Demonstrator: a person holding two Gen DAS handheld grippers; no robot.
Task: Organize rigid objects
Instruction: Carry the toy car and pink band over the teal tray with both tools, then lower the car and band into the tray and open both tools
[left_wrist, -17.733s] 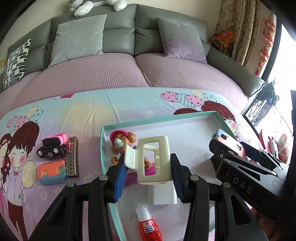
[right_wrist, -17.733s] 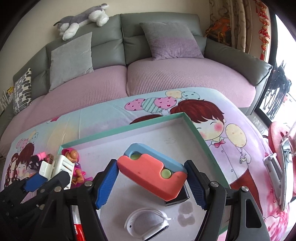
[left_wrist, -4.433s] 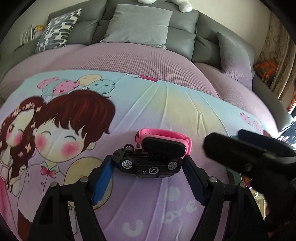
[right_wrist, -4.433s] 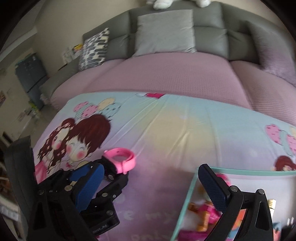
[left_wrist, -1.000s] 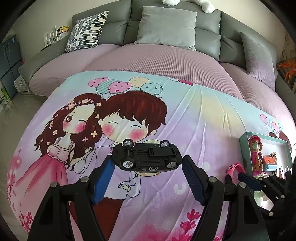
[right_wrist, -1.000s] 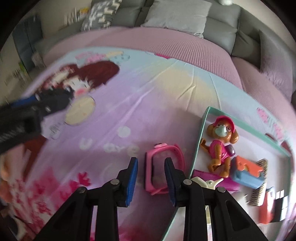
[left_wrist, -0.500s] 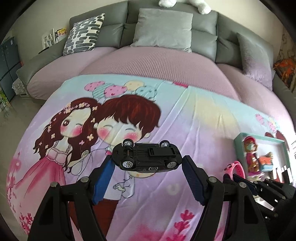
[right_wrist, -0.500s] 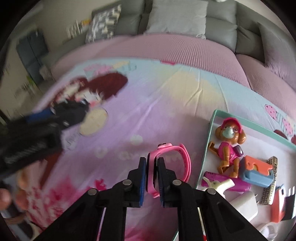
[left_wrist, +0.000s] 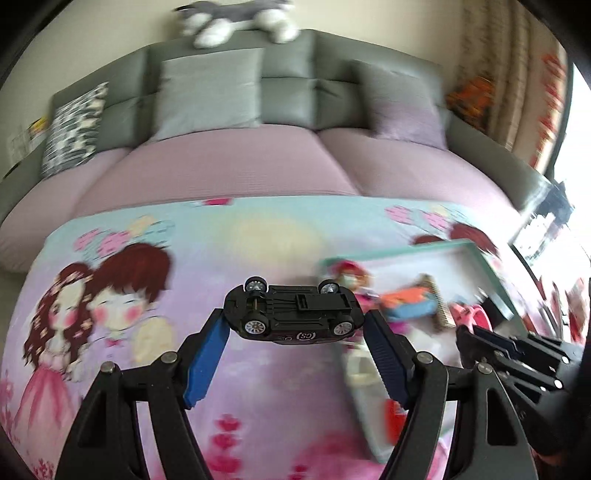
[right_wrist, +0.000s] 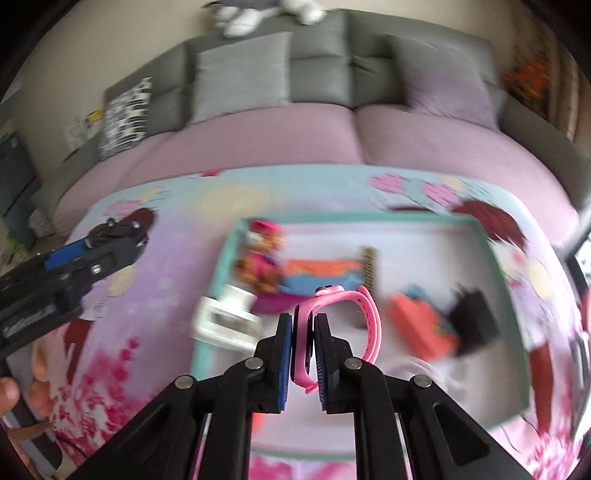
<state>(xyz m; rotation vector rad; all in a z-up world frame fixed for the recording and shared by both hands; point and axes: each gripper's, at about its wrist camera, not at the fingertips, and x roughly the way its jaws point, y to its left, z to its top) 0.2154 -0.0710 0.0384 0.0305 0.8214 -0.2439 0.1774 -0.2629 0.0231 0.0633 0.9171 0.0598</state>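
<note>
In the left wrist view we see the left gripper (left_wrist: 295, 321) clamped on a black toy car (left_wrist: 293, 314), which sits crosswise between the blue pads (left_wrist: 207, 354), turned so that its underside and wheels face us, held clear above the cartoon-printed cloth (left_wrist: 258, 236). At about three o'clock from the car lies the shallow teal-rimmed tray (left_wrist: 495, 280), blurred, with several toys inside it. The right gripper (left_wrist: 491, 341) comes in at the lower right of that view, at roughly four o'clock from the car. In the right wrist view we find the right gripper (right_wrist: 303, 325) pressed nearly together on the strap of a pink watch (right_wrist: 343, 317), whose loop stands out to the two o'clock side of the fingertips, over the tray (right_wrist: 491, 251). Inside the tray we make out a pup figure in pink (right_wrist: 260, 258) at its ten o'clock corner, an orange and blue block (right_wrist: 321, 275) beside it, a white hair claw (right_wrist: 225, 317) at the near left rim, and another orange piece (right_wrist: 421, 321) to the right. A grey sofa (right_wrist: 325, 66) with cushions fills the twelve o'clock background, with a plush toy (right_wrist: 266, 9) on its top.
</note>
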